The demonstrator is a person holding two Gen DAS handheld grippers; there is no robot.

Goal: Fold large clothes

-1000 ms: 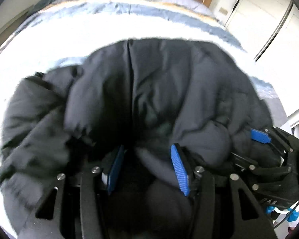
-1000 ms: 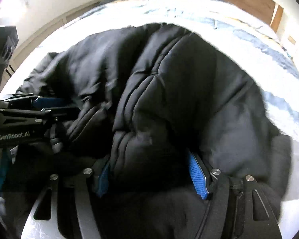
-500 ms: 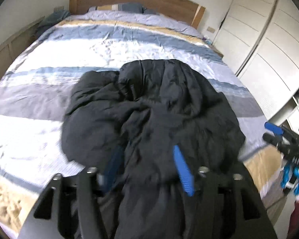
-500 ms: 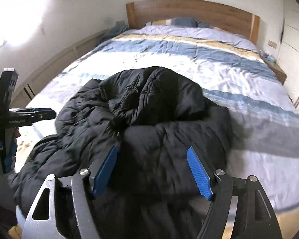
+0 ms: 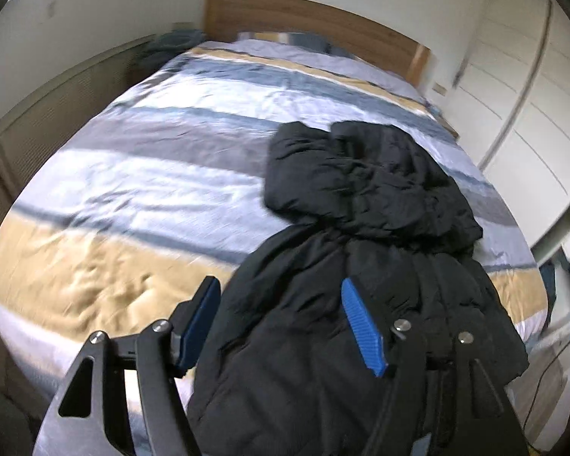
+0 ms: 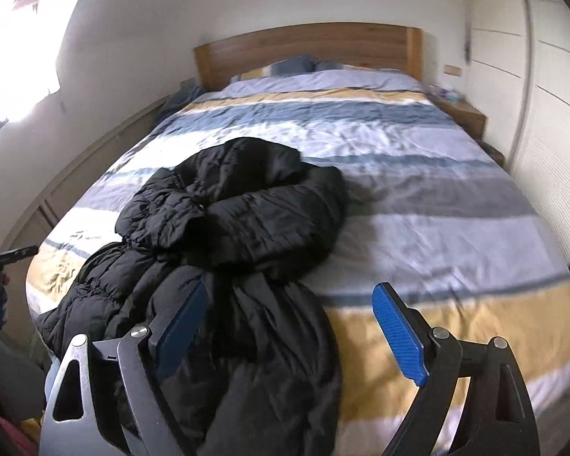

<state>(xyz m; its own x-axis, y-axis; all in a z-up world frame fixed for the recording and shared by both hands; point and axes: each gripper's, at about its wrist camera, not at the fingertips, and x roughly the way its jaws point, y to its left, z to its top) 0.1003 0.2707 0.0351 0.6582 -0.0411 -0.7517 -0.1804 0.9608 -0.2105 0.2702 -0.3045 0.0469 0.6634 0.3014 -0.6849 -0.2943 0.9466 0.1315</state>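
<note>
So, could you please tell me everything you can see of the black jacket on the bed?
The jacket is black, puffy and quilted, with a slightly shiny fabric. It lies unfolded in a crumpled heap on the striped bedcover, bunched up on itself farther up the bed, with its near end trailing over the foot of the bed. Both the left tool and the right tool are open above it, gripping nothing.

Striped bed (image 6: 418,205): crumpled black puffer jacket (image 6: 239,209) lying on near edge.
</note>
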